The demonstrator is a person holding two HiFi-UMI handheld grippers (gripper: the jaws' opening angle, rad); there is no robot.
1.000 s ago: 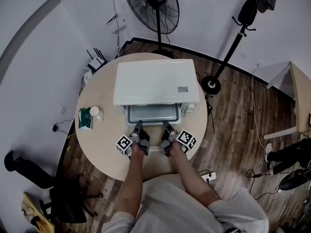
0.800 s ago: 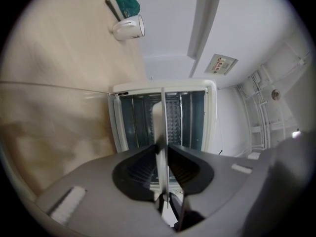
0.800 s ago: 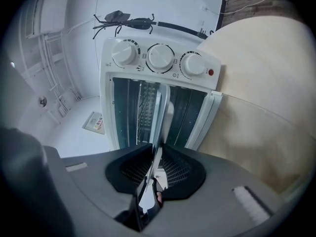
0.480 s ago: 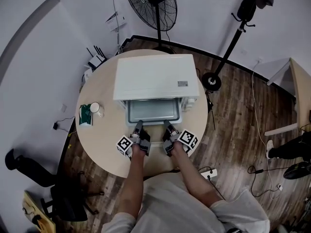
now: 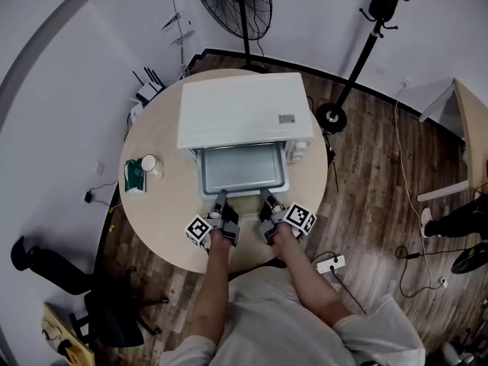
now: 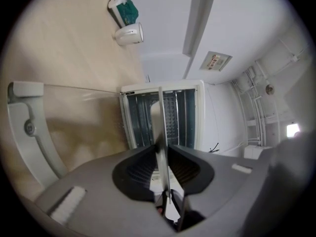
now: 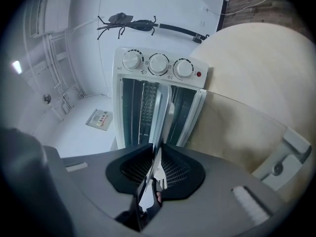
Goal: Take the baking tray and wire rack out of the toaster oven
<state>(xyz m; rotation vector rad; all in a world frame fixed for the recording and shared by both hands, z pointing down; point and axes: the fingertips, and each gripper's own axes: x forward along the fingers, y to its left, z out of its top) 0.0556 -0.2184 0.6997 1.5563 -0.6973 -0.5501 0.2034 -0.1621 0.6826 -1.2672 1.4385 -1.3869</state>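
The left gripper (image 5: pixel 220 199) and the right gripper (image 5: pixel 266 198) each clamp the near edge of the baking tray (image 5: pixel 242 170), which sticks partway out of the toaster oven (image 5: pixel 242 119). The right gripper's jaws have just been closing on that edge.

1. A round table (image 5: pixel 164 219) with a pale wood top stands on a dark plank floor (image 5: pixel 374 197).
2. A white oven (image 5: pixel 240 117) sits on the far half of the top, its back close to the far rim and its open front facing the near edge.
3. A white mug (image 5: pixel 150 164) stands left of the oven, apart from it, near the left rim.
4. A green pack (image 5: pixel 134 176) lies just beside the mug, on the rim side; whether the two touch cannot be told.
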